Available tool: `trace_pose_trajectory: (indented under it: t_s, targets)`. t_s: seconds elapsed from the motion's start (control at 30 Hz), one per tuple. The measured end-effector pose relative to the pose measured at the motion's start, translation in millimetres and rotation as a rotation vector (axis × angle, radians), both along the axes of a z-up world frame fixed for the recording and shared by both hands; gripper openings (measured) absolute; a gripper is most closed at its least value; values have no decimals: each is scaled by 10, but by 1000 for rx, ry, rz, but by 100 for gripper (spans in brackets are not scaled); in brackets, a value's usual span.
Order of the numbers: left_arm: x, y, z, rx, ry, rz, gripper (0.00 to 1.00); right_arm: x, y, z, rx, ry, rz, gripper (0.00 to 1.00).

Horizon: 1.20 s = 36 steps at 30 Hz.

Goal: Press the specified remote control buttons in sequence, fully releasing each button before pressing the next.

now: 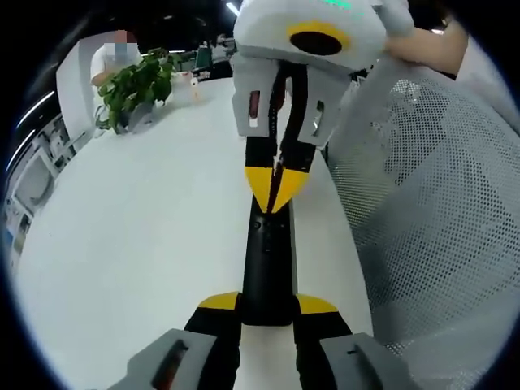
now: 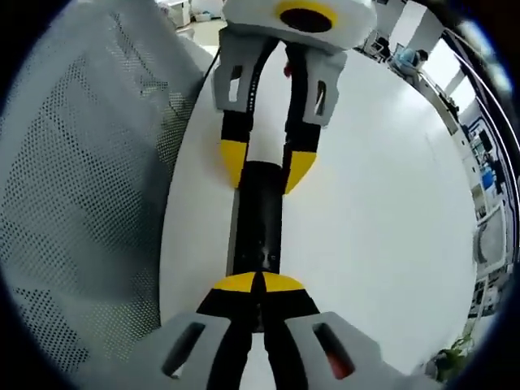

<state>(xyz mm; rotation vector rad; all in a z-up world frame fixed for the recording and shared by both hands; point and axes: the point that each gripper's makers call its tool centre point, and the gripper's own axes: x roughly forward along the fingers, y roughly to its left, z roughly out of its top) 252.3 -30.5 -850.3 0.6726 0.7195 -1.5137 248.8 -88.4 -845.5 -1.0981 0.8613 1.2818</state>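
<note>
Black and slim, the remote (image 1: 268,260) is lying on the white table (image 1: 138,236), its near end sitting clamped between the left gripper (image 1: 268,307). In the right gripper view, the right gripper (image 2: 258,284), tips together, is touching the remote's opposite end.

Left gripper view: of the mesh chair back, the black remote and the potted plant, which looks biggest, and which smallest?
1. Mesh chair back, largest as it looks.
2. Black remote, held at its near end by the left tool.
3. Potted plant, smallest.

The plant stands far across the table, so its real size may well differ.
</note>
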Motion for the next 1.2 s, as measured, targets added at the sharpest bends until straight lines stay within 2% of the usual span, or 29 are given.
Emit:
trace_pose_trajectory:
  t_s: [0.07, 0.13, 0.23, 0.4, 0.47, 0.53, 0.7, 0.83, 1.2]
  targets:
    - [5, 3, 0, -8, 14, -2, 24, 10, -17, 4, 7, -4, -19, 0]
    - [-9, -3, 0, -10, 9, -20, 24, 15, -28, 10, 51, -9, -57, 0]
    - [-21, -16, 1, 48, 5, -52, 24, 17, -36, 20, 122, 3, -84, 0]
    - [-19, -23, -11, 146, -3, -61, 24, 32, -44, 27, 163, 39, -137, 0]
    - [-28, -22, -22, 162, -29, -65, 24, 23, -39, 29, 180, 48, -159, 0]
    - [-43, -11, -24, 161, -54, -74, 24, 15, -40, 31, 187, 49, -161, 0]
    - [-26, -3, -21, 159, -46, -86, 25, 16, -36, 37, 202, 48, -177, 0]
    - [-28, -1, -22, 163, -52, -98, 25, 0, -43, 51, 237, 105, -242, 8]
    - [-27, 4, -20, 156, -46, -105, 25, -16, -36, 38, 254, 116, -262, 10]
